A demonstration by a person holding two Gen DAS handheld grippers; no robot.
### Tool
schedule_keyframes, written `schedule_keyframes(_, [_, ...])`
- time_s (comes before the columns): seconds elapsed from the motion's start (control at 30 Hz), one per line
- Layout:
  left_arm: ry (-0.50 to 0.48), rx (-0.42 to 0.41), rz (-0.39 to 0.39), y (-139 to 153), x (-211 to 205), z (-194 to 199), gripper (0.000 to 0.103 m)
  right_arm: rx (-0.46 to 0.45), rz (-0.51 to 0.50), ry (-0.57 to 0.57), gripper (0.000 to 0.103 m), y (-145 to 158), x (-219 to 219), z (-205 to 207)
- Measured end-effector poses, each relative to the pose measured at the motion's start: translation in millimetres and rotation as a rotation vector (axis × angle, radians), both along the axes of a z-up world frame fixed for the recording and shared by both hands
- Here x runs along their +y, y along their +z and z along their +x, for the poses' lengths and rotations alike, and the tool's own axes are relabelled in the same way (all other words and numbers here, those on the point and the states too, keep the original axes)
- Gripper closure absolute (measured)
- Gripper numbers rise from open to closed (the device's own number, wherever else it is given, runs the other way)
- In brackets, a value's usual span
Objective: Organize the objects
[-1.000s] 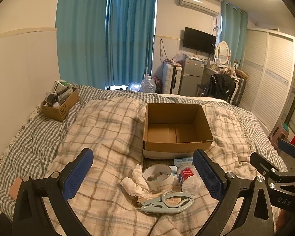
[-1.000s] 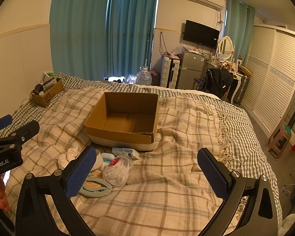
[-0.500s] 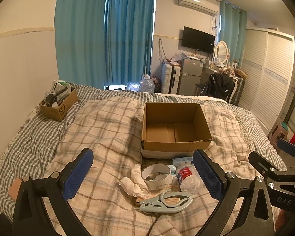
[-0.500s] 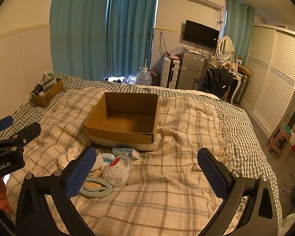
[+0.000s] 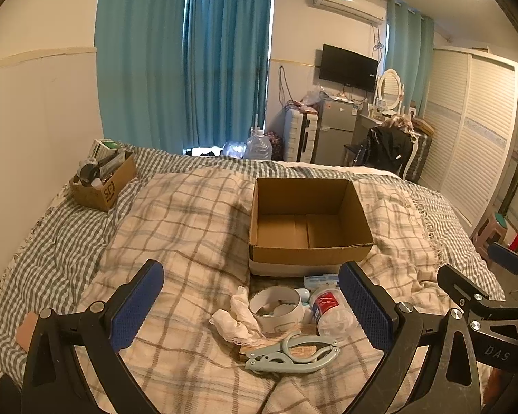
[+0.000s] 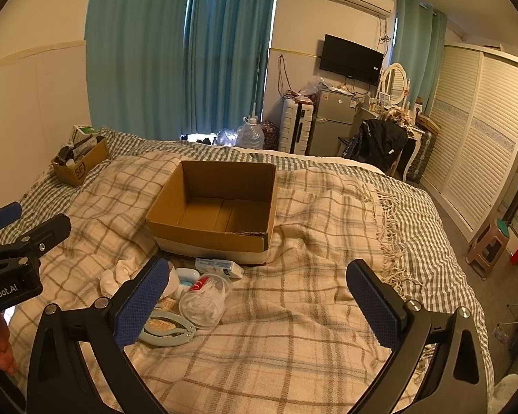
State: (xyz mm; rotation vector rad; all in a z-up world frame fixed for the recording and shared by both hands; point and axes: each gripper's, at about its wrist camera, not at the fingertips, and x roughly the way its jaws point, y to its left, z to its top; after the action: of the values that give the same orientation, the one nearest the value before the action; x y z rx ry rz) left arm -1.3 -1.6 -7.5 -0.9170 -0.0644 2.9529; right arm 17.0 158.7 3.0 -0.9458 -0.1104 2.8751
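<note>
Both claws, left claw (image 5: 250, 305) & right claw (image 6: 259, 302), hung released over the bed (image 5: 190, 214); clutter incl. folding hanger (image 5: 291, 352) lay just ahead, empty cardboard box (image 5: 307, 220) beyond. Best approach: take one item per grab.

Left gripper (image 5: 250, 305) fingers spread wide, holding nothing; right gripper (image 6: 259, 302) same.

Very little differs. In the left wrist view the cardboard box (image 5: 309, 222) sits slightly further left and lower in frame than a second ago, and the pile in front of it shifts likewise. In the right wrist view the left gripper (image 6: 20, 238) appears slightly higher beside the box.
</note>
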Motion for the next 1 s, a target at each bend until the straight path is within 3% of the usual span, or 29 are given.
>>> schedule_keyframes(0.7, [-0.005,-0.003,-0.001,-3,-1,2,0.0,0.01,-0.002,0.007,0.0,3,-3,2])
schedule_keyframes(1.0, [0.027,-0.121,-0.029,-38,-6,-16,0.0,-0.059,-0.012,0.001,0.0,-25,0,-13])
